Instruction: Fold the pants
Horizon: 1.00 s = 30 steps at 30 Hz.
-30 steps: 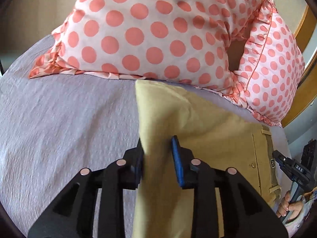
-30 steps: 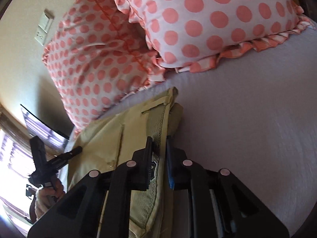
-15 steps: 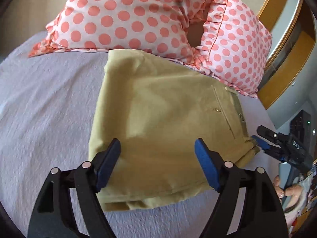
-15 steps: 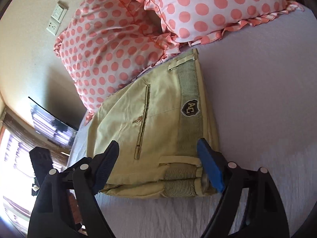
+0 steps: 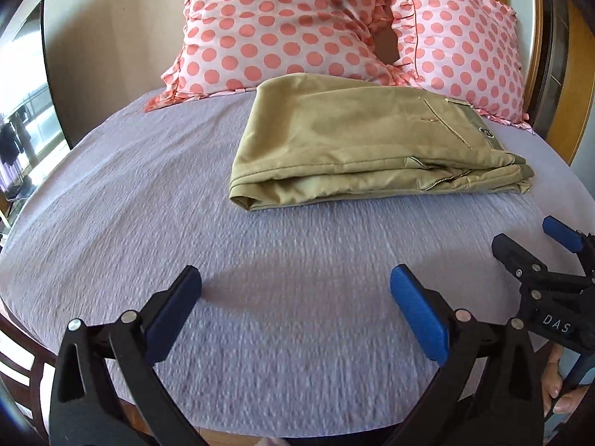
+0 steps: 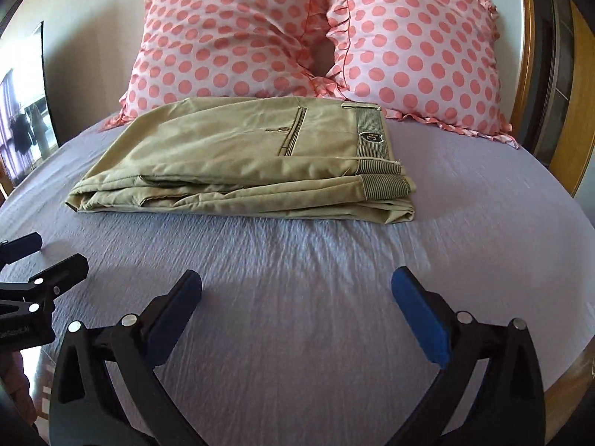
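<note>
The khaki pants (image 5: 357, 141) lie folded in a flat stack on the lilac bed sheet (image 5: 148, 223), close to the pillows; they also show in the right wrist view (image 6: 241, 160), waistband to the right. My left gripper (image 5: 295, 284) is open and empty, well back from the pants over bare sheet. My right gripper (image 6: 296, 284) is open and empty too, also back from the pants. The right gripper shows at the right edge of the left wrist view (image 5: 535, 245), and the left gripper at the left edge of the right wrist view (image 6: 41, 256).
Two pink polka-dot pillows (image 6: 230, 37) (image 6: 420, 48) stand against the wall behind the pants. A wooden headboard or frame (image 6: 557, 148) runs along the right. A dark framed mirror or screen (image 5: 33, 74) stands at the left. The bed's front edge is just below the grippers.
Both grippers let go of the pants, opened wide and pulled back toward the bed's front edge. The pants now lie folded and still near the pillows.
</note>
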{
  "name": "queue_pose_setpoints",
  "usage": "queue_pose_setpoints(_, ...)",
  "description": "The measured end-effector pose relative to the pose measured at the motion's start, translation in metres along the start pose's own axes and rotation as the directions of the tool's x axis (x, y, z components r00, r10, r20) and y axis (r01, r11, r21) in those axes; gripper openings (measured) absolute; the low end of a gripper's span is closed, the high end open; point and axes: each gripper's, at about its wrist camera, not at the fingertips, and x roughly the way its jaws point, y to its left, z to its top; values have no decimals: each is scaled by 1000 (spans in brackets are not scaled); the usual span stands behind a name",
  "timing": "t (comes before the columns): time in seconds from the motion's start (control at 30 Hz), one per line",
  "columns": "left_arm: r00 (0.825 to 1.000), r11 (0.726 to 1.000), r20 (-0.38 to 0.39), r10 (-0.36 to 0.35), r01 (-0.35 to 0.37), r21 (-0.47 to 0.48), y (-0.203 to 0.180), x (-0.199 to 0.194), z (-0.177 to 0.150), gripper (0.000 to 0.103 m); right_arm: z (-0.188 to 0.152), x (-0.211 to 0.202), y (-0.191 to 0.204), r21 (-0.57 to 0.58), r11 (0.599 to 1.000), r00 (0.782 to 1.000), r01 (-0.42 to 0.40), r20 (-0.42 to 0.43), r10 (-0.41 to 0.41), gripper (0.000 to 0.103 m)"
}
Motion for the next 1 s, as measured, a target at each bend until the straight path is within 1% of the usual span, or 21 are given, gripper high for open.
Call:
queue_pose_setpoints(0.07, 1000, 1000, 24, 2, -2, -6, 1, -1, -3, 101, -2, 1, -4, 25, 1000, 1000, -17, 3, 17, 102)
queue_pose_setpoints(0.23, 996, 1000, 85, 12, -11, -10, 0, -4, -11, 101, -11, -3, 0, 21, 1000, 998, -5, 61, 4, 102)
queue_pose_setpoints(0.3, 995, 1000, 98, 12, -11, -10, 0, -5, -13, 101, -12, -3, 0, 25, 1000, 998, -2, 68, 0, 102)
queue_pose_setpoints(1.0, 994, 1000, 109, 11, -11, -4, -2, -6, -13, 101, -13, -4, 0, 25, 1000, 997, -2, 71, 0, 102)
